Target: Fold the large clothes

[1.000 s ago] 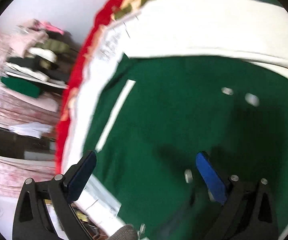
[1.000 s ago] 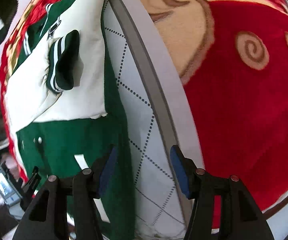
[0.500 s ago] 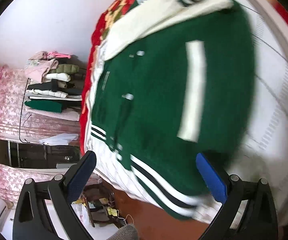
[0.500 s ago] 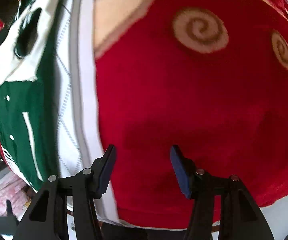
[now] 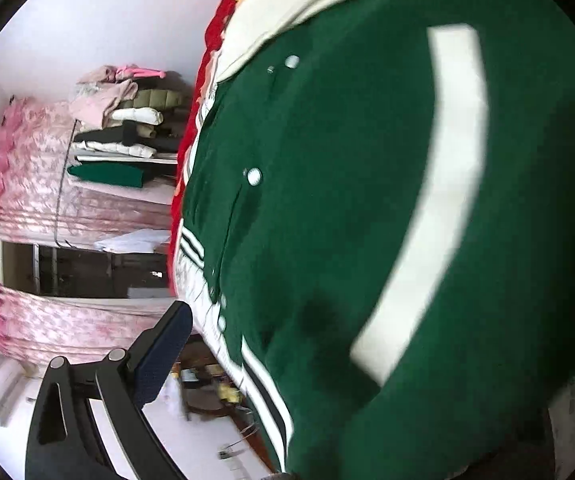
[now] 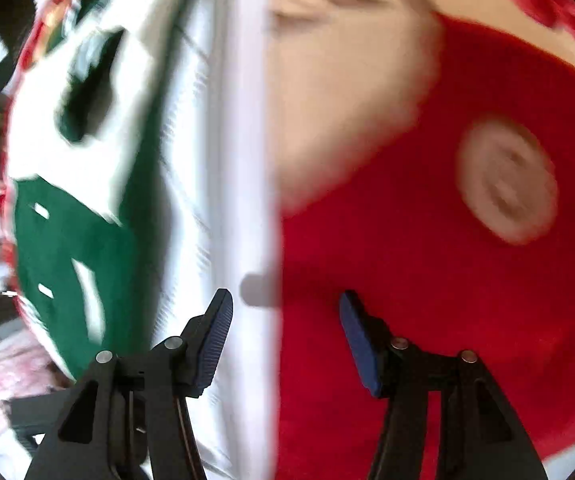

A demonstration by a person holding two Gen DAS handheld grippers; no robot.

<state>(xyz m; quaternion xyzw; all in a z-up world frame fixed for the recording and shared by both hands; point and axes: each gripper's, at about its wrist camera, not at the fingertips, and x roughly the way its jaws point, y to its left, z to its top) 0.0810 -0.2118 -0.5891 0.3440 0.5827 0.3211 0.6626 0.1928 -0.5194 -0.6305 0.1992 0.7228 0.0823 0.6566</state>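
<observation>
A green varsity jacket [image 5: 327, 208] with white sleeves, snap buttons and a white pocket stripe fills the left wrist view, lying on the bed. My left gripper [image 5: 291, 316] is low over its striped hem [image 5: 263, 392]. Its left finger [image 5: 163, 352] stands wide out beyond the bed edge, and green cloth hides the right finger. In the right wrist view the jacket [image 6: 59, 248] lies at the left, blurred. My right gripper [image 6: 285, 320] hangs over the border between the white quilted sheet [image 6: 223, 160] and the red blanket [image 6: 427, 320]. Its jaws are opening with nothing between them.
The bed edge runs down the left of the jacket. Beyond it a shelf holds a stack of folded clothes [image 5: 127, 132], with pink patterned curtains [image 5: 27, 184] and a dark window. Cluttered floor [image 5: 215, 392] shows below the hem.
The left gripper has dropped closer to the jacket's hem, and cloth now covers its right finger. The right view has swung back left, from over the red blanket to the sheet's edge.
</observation>
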